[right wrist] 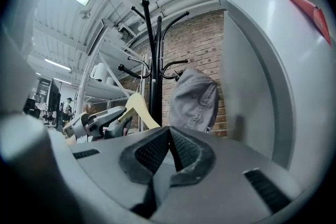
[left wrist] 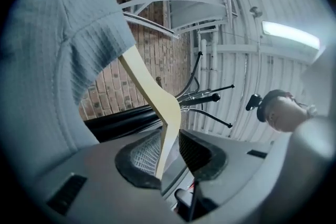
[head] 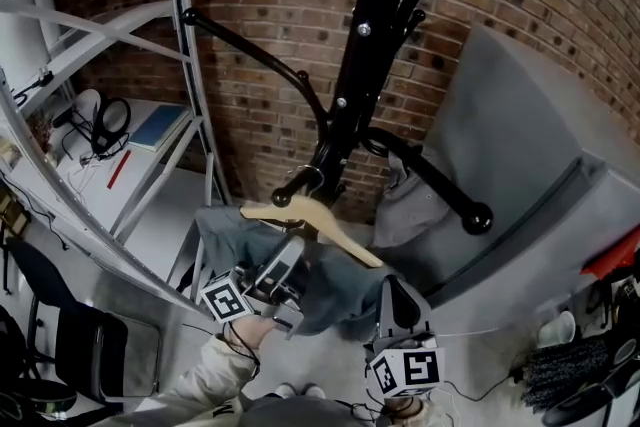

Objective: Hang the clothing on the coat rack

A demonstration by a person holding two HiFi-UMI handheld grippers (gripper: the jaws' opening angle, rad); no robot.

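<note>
The black coat rack [head: 352,85] stands against the brick wall. A pale wooden hanger [head: 312,223] carrying a grey-blue garment [head: 330,290] sits just below the knob of a low rack arm [head: 288,192]; its hook is hidden. My left gripper [head: 292,257] is shut on the hanger [left wrist: 157,107] near its middle bend, and the garment [left wrist: 58,50] drapes over the left of that view. My right gripper [head: 396,293] is beside the garment's right edge, shut [right wrist: 169,148] with nothing seen between its pads. A second grey garment [right wrist: 195,98] hangs on the rack.
A large grey upholstered seat [head: 520,165] leans close on the right of the rack. White metal shelving [head: 120,115] runs along the left, and a black chair [head: 90,350] stands at lower left. Rack arms [head: 470,210] jut outward at several heights.
</note>
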